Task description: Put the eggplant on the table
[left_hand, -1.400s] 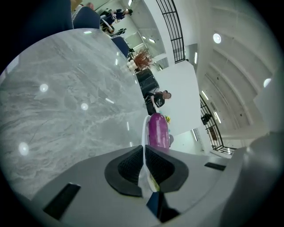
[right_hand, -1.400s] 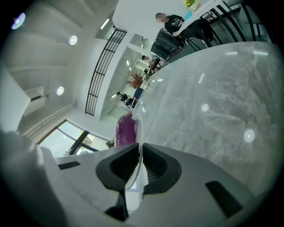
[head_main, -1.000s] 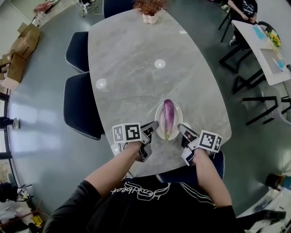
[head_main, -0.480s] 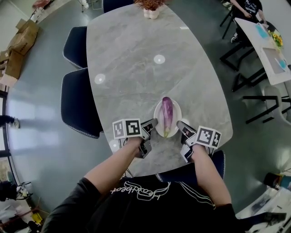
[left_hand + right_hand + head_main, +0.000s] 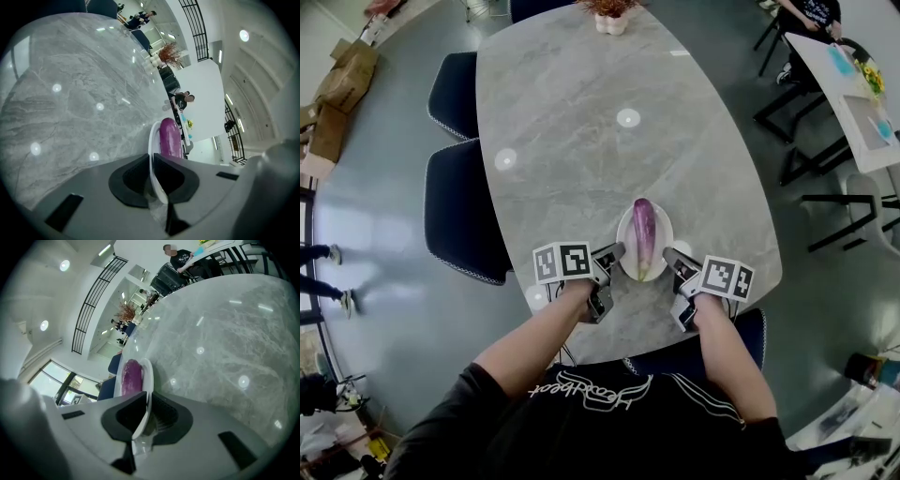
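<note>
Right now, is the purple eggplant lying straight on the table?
No, the eggplant lies on a white plate whose rim the left gripper and right gripper pinch.

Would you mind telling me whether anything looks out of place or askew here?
Nothing stands out. The eggplant lies whole along the white plate, and the left gripper and right gripper each grip the plate's rim on opposite sides.

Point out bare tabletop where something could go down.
The grey marble table is bare across its middle, from the white plate to the white pot of dried plant at the far end. Crowded only at the near end: left hand-held gripper and right hand-held gripper clamp the plate's rim, purple eggplant on it.
</note>
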The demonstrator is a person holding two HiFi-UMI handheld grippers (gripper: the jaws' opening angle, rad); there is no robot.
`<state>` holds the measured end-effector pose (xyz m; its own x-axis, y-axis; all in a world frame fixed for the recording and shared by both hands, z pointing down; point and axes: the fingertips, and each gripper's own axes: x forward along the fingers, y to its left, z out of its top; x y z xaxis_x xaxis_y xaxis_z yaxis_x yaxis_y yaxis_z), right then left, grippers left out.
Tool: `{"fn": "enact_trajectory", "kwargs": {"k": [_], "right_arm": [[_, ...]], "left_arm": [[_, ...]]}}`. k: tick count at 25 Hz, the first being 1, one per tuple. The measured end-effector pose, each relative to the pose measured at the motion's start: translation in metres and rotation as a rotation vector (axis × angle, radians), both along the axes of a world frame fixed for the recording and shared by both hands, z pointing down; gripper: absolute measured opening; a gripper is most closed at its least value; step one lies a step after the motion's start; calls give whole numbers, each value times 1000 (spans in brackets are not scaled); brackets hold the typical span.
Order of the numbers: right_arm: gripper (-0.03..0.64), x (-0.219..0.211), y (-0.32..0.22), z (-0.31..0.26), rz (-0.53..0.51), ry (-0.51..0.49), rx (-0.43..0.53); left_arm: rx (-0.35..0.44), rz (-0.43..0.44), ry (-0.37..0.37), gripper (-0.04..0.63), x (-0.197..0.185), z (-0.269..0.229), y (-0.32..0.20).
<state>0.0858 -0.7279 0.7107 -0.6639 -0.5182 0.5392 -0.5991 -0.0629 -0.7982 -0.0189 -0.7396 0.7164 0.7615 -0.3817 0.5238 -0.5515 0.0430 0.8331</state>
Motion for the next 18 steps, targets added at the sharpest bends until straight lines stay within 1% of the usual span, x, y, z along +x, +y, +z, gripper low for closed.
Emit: {"fn": "enact_trajectory", "kwargs": {"k": [4,9,18], "right_arm": [[23,1,0,1,-7,11,-11],[25,1,-1,2,-52,77,-8],[28,2,0,5,-76,142,15]], "left_arm": [[-11,4,-26,23,1,1,1],[-9,22,-69,23,3,2,2],[-3,19,-67,23,4,3,1]]}}
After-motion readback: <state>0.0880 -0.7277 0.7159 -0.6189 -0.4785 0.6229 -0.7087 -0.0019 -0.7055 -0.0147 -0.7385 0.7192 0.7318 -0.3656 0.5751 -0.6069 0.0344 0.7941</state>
